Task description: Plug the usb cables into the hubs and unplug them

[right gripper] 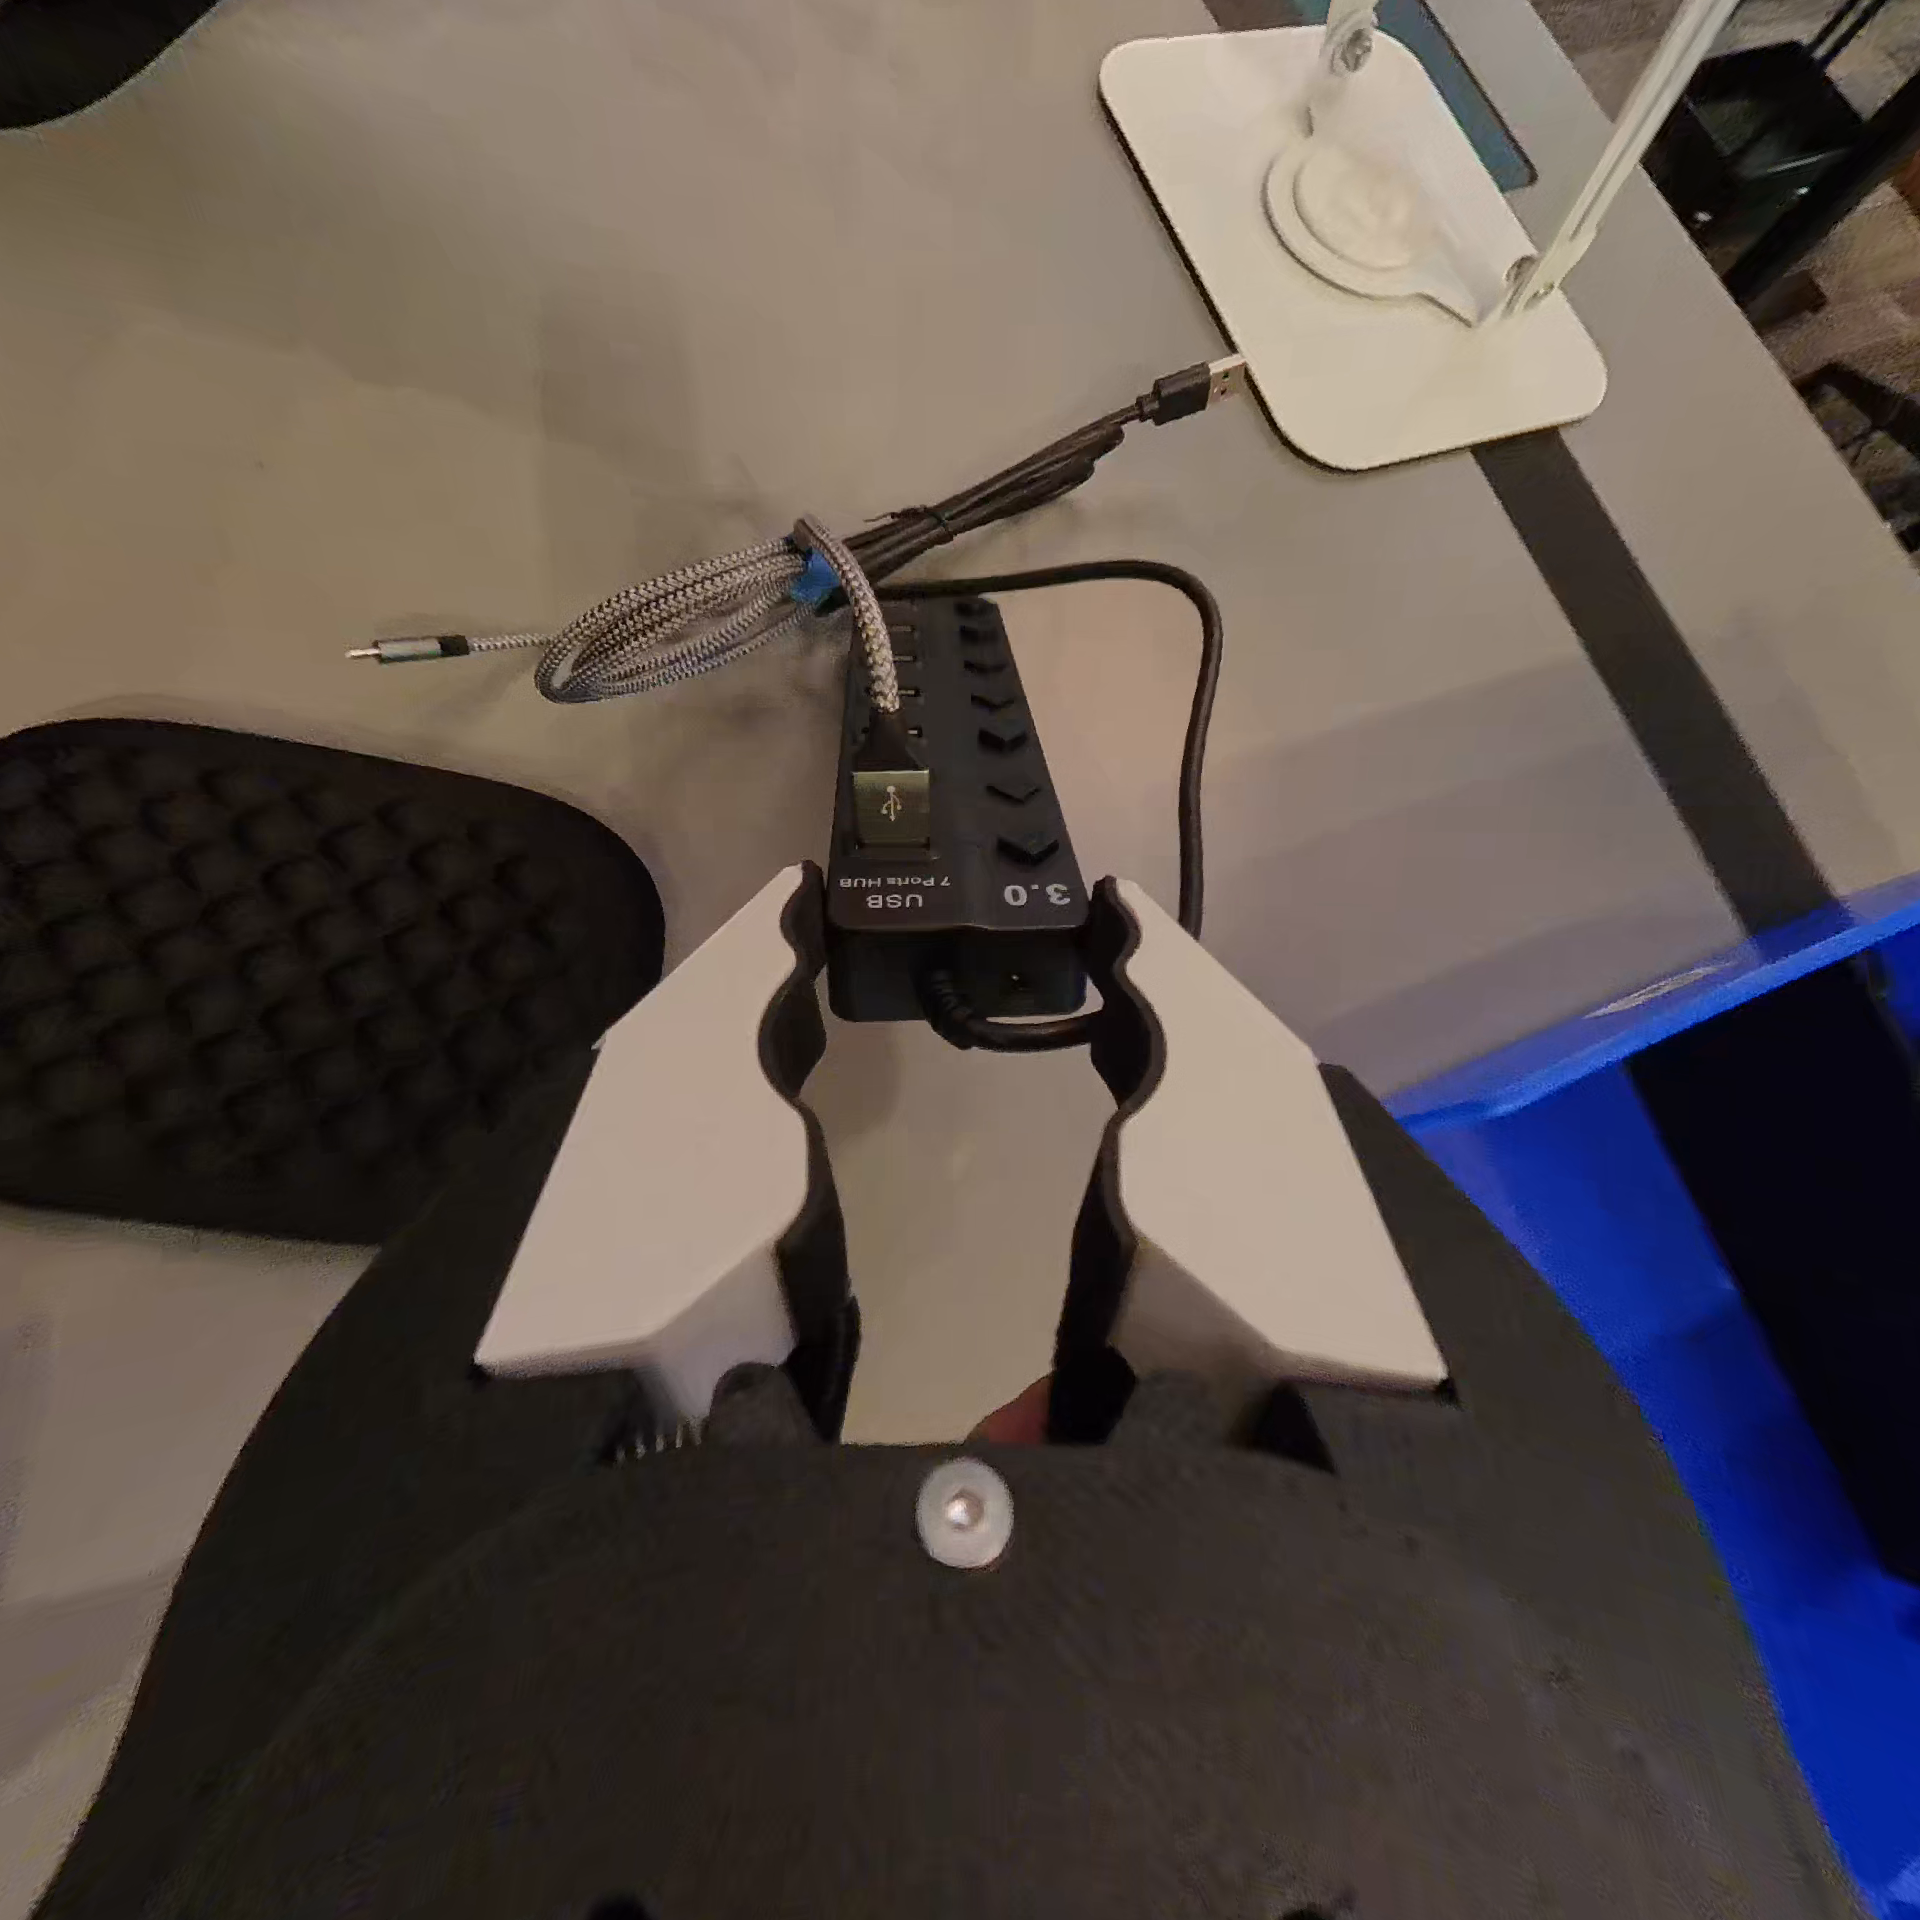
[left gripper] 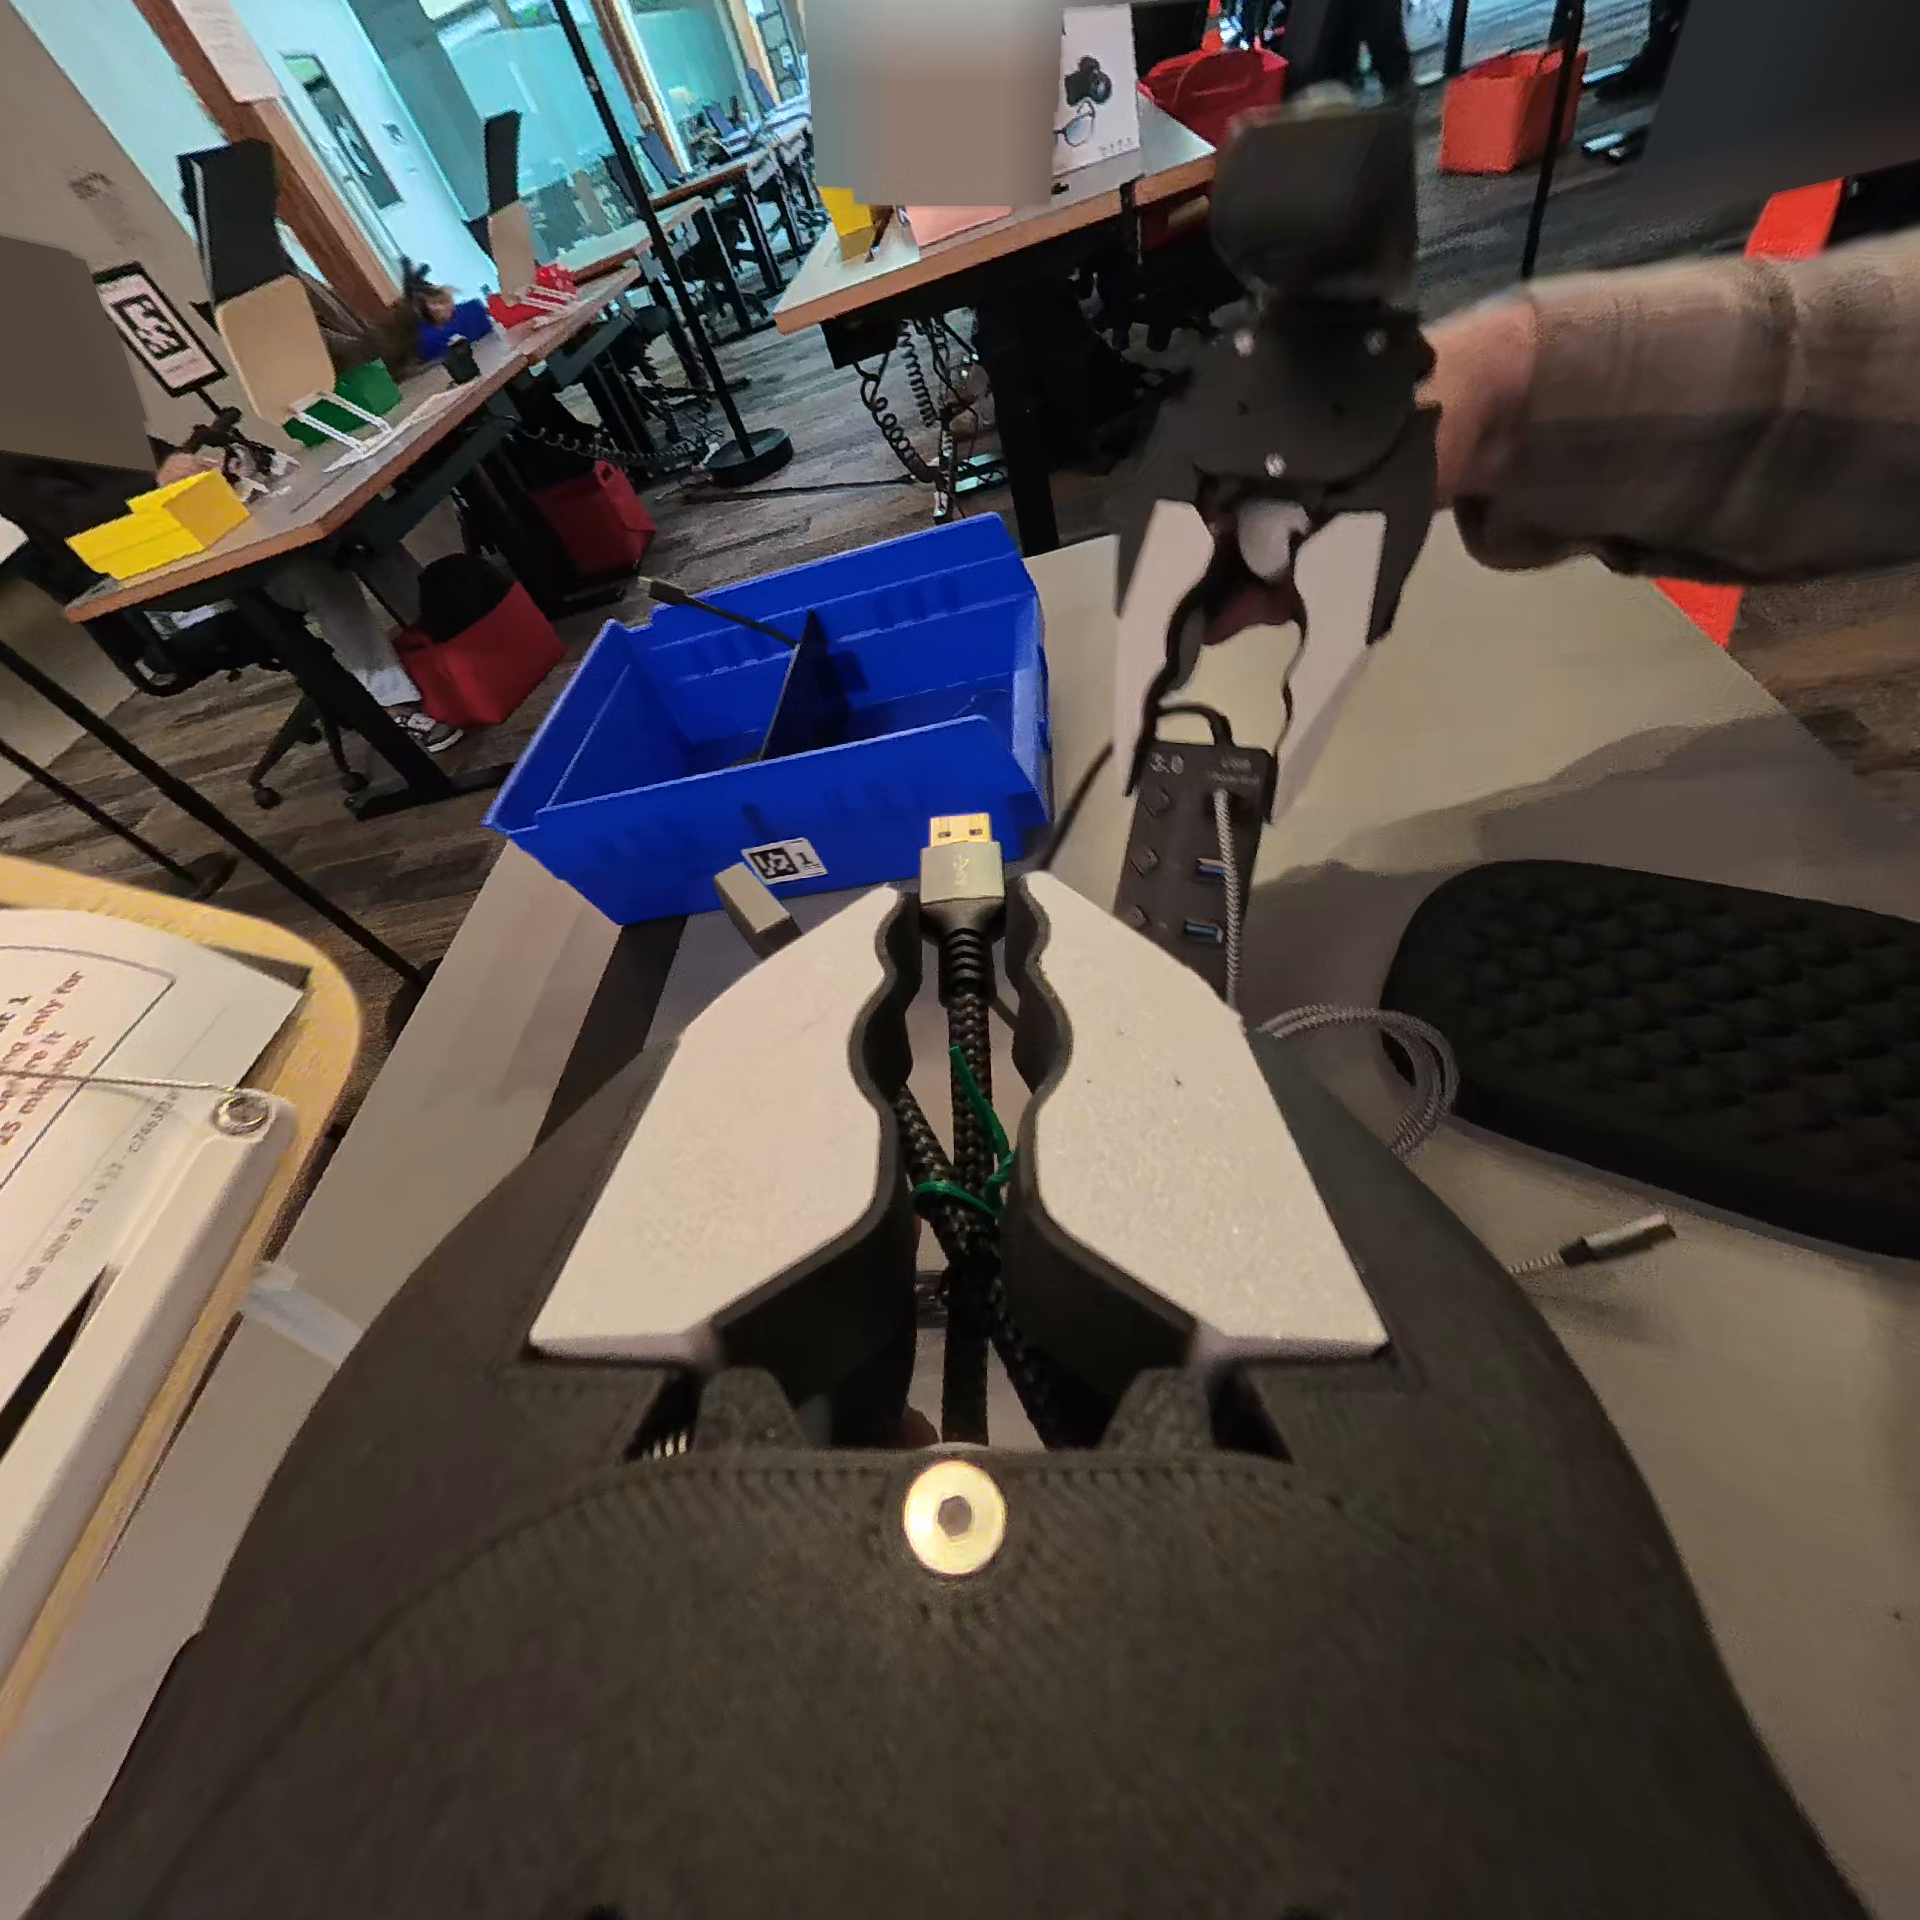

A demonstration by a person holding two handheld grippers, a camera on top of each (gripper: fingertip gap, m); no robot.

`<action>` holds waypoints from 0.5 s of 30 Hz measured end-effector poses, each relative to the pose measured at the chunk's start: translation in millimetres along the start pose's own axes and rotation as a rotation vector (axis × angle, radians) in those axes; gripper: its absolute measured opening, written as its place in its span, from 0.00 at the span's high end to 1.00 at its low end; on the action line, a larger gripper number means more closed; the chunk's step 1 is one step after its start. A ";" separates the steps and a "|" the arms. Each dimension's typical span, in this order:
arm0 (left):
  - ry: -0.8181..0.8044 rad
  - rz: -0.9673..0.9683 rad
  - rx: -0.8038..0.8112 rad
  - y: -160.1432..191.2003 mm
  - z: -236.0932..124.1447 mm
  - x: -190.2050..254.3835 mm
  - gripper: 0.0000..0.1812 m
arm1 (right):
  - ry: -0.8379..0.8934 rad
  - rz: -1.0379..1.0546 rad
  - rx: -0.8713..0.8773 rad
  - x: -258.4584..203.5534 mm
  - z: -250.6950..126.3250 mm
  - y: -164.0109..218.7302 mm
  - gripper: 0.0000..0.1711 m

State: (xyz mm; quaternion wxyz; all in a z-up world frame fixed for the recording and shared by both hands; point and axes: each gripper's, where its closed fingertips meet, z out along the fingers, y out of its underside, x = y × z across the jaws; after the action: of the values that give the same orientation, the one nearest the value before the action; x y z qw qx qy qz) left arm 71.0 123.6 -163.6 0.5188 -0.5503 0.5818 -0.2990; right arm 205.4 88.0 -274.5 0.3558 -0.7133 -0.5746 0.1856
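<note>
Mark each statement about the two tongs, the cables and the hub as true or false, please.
1. The left tongs hold a black braided cable with a gold plug. True.
2. The right tongs grip the near end of the black hub. True.
3. No cable is plugged into the hub. False: a grey braided cable sits in the nearest port.
4. The blue bin is full of cables. False: it looks almost empty.
</note>
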 end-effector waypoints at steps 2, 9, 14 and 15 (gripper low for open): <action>0.023 0.018 -0.014 1.7 5.0 6.7 0.91 | -0.015 -0.052 -0.031 5.5 -8.7 -12.2 0.71; 0.066 0.017 -0.020 5.4 17.0 17.2 0.91 | -0.081 -0.174 -0.137 21.9 -25.3 -41.7 0.71; 0.097 0.018 -0.034 11.5 26.1 24.7 0.91 | -0.143 -0.223 -0.260 25.8 -21.5 -45.1 0.71; 0.102 0.018 -0.037 12.3 27.1 25.6 0.91 | -0.155 -0.233 -0.291 26.1 -19.4 -43.8 0.71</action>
State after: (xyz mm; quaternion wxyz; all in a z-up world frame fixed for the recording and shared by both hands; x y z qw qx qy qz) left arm 95.9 107.9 -189.6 0.4811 -0.5386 0.6178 -0.3111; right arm 195.3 110.9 -226.0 0.2230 -0.6696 -0.6995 0.1125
